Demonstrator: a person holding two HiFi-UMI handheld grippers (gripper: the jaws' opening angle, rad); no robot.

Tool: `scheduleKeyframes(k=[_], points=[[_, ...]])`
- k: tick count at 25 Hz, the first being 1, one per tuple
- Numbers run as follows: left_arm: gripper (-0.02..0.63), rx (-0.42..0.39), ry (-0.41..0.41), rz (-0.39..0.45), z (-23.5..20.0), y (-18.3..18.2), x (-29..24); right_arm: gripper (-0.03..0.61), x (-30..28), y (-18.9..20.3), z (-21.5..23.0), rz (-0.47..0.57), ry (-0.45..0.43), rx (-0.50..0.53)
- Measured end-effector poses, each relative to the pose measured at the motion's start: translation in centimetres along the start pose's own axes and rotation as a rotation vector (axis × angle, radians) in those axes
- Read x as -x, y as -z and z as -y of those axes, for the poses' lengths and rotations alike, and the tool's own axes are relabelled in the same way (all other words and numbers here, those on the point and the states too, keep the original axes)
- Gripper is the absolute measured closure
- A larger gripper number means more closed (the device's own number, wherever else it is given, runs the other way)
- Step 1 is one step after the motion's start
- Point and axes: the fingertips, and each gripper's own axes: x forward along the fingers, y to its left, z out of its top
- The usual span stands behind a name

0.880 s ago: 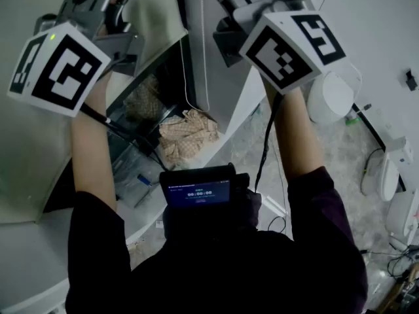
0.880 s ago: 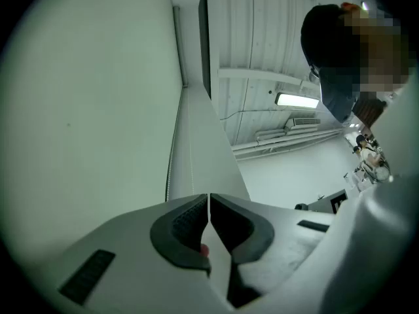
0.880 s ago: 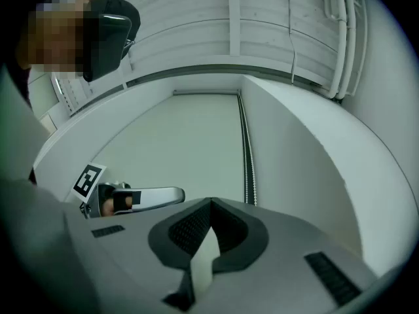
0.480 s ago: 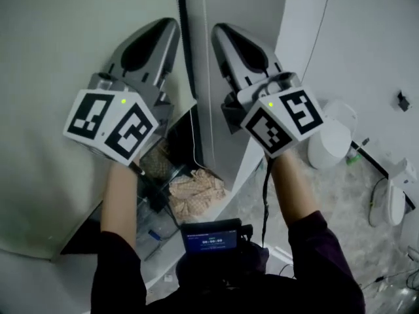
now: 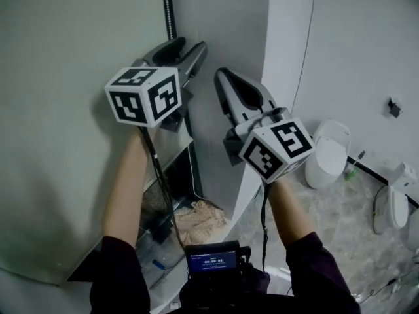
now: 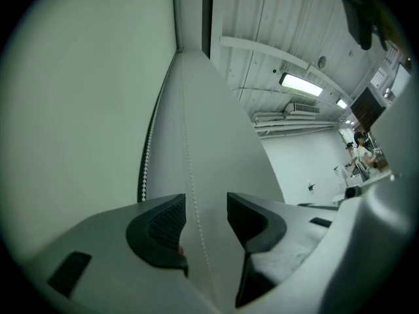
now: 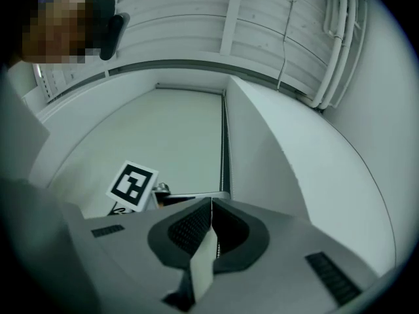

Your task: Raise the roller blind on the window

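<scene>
The pale green roller blind (image 5: 65, 110) fills the left of the head view, with a black side track (image 5: 167, 5) at its right edge. My left gripper (image 5: 190, 44) points up along that edge. Its jaws are open in the left gripper view (image 6: 206, 208). One strand of the white bead chain (image 6: 195, 227) runs between the pads without touching them, and a second strand (image 6: 149, 156) hangs further left. My right gripper (image 5: 219, 76) stands just right of the left one, its jaws (image 7: 211, 208) shut with the bead chain (image 7: 217, 248) in the hollow behind the tips.
A white window reveal (image 5: 281, 44) rises right of the grippers. Crumpled cloth (image 5: 203, 218) lies on the sill below. A white toilet (image 5: 327, 152) and cables sit on the floor at right. A small screen (image 5: 213, 260) hangs at my chest.
The head view has tilted upward, so both grippers sit lower in it. My left gripper has rolled and moved right to the blind's edge, close beside the right gripper.
</scene>
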Motion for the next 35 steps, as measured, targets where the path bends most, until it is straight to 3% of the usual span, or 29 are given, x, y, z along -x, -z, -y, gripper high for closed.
scheduleKeyframes(k=[3, 6, 7, 8, 11, 15, 17, 20, 23, 26, 27, 31, 35], points=[[0.457, -0.006, 0.019, -0.081, -1.3, 1.7, -2.6, 0.571, 1.0, 0.2, 0.1, 0.003, -0.001, -0.019], [0.46, 0.034, 0.039, -0.084, -2.5, 3.2, -2.7, 0.571, 1.9, 1.1, 0.1, -0.003, 0.003, -0.015], [0.498, 0.056, 0.052, -0.076, -2.6, 3.5, -2.4, 0.571, 2.2, 1.5, 0.3, -0.007, 0.01, -0.018], [0.581, 0.076, 0.062, -0.063, -2.7, 3.5, -2.1, 0.571, 2.4, 1.7, 0.6, -0.013, 0.02, -0.024], [0.594, 0.095, 0.096, -0.036, -2.2, 2.7, -1.7, 0.571, 2.3, 1.9, 1.8, -0.038, 0.056, -0.036], [0.594, 0.024, 0.149, 0.003, 0.2, 2.3, 1.5, 0.571, 2.5, 2.2, 1.4, -0.07, 0.098, -0.027], [0.594, 0.033, 0.174, 0.055, 1.3, 1.9, 3.9, 0.571, 2.6, 2.6, 0.7, -0.094, 0.118, -0.014], [0.594, 0.037, 0.201, 0.104, 2.7, 0.6, 6.5, 0.571, 2.4, 1.3, -0.7, -0.116, 0.147, 0.105], [0.594, -0.033, 0.17, 0.122, 4.0, -1.3, 7.5, 0.571, 0.9, -1.8, -2.0, -0.132, 0.147, 0.198], [0.594, -0.113, 0.136, 0.134, 5.7, -3.0, 7.8, 0.571, -1.3, -5.0, -1.7, -0.11, 0.12, 0.106], [0.594, -0.136, 0.129, 0.133, 6.3, -2.6, 8.1, 0.567, -1.6, -5.5, -1.5, -0.078, 0.104, 0.057], [0.595, -0.158, 0.119, 0.098, 8.0, 3.1, 8.6, 0.378, -2.2, -6.3, -2.5, 0.014, -0.029, -0.077], [0.595, -0.058, 0.184, -0.005, 10.3, 10.6, 9.3, 0.374, -2.6, -6.4, -2.8, -0.022, -0.039, -0.08]])
